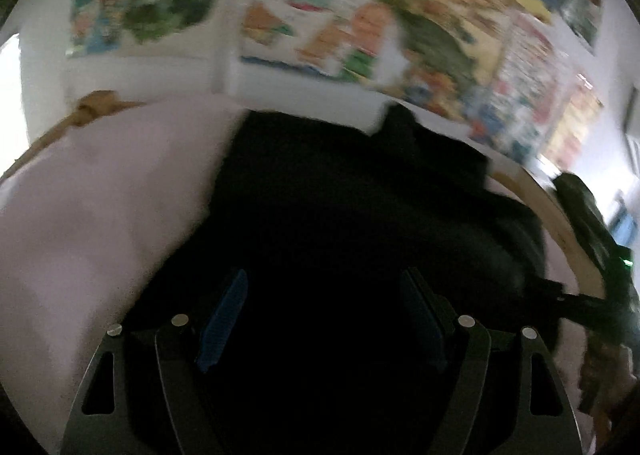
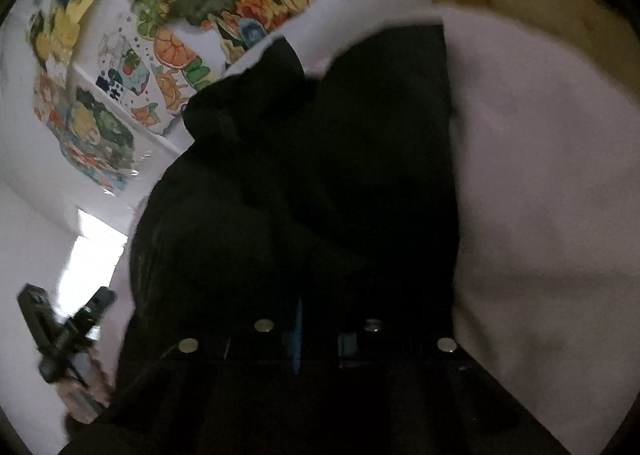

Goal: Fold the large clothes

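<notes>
A large black garment (image 1: 352, 195) lies on a pale pink sheet (image 1: 100, 215). My left gripper (image 1: 324, 319) is open, its blue pads (image 1: 224, 319) wide apart just above the black cloth, holding nothing. In the right wrist view the same black garment (image 2: 320, 175) is bunched and lifted in front of the camera. My right gripper (image 2: 316, 331) has its jaws drawn close together on a fold of the black cloth; the fingers are dark and partly hidden by it. The left gripper also shows in the right wrist view (image 2: 64, 331), at the lower left.
The pink sheet (image 2: 540, 195) covers a bed with a wooden frame edge (image 1: 560, 223). Colourful posters (image 1: 340, 15) hang on the white wall behind. The right gripper's body (image 1: 592, 255) shows at the right of the left wrist view. Both views are motion-blurred.
</notes>
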A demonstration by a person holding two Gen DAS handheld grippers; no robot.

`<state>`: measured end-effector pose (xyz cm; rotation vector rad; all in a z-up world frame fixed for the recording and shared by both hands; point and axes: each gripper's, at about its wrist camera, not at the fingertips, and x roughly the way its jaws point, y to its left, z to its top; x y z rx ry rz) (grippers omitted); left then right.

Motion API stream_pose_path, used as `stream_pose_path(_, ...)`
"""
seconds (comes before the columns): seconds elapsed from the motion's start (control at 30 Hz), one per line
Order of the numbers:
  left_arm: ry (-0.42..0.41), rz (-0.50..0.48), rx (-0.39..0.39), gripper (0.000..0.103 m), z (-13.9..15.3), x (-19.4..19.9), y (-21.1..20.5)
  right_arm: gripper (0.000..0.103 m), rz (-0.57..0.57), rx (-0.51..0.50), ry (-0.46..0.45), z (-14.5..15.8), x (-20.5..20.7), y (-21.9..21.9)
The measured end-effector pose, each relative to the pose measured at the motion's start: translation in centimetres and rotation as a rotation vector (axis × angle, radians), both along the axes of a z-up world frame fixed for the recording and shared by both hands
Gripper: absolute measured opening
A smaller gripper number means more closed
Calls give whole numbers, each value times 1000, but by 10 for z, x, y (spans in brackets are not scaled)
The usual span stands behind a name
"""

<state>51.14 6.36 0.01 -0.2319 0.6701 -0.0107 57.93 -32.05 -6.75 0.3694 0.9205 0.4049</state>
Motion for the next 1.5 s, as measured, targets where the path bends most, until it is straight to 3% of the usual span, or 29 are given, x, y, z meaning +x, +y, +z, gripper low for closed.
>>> stream_pose_path(0.13,-27,23,94,73,4,5,19,11,-72,-117,-88,18,7,5)
stream_pose_path(0.23,-43,10,170,73,-3,19,21,14,-83,-272,-125,18,12,21)
stream_pose_path(0.37,-2,-20,226,73,-25,47,21,35,-129,-488,-240,23,-3,40)
stream_pose_path(0.43,22,-30,242,73,-35,57,20,58,-119,-570,-332,29,-14,54)
stream_pose_path(0.6,70,-43,283,74,-56,68,16,60,10,-701,-420,22,-21,91)
stream_pose_path(0.67,77,-43,292,74,-62,69,15,60,62,-697,-420,14,-20,101)
stream_pose_path(0.77,91,-34,315,83,-70,72,14,60,143,-740,-348,-10,-11,112)
stream_pose_path(1.03,137,-28,208,102,-96,89,31,60,224,-695,-235,-52,25,110)
stream_pose_path(1.37,113,-22,174,102,-112,88,39,60,214,-699,-314,-70,22,112)
stream_pose_path(1.5,81,-38,93,102,-106,79,51,60,204,-682,-339,-64,17,110)
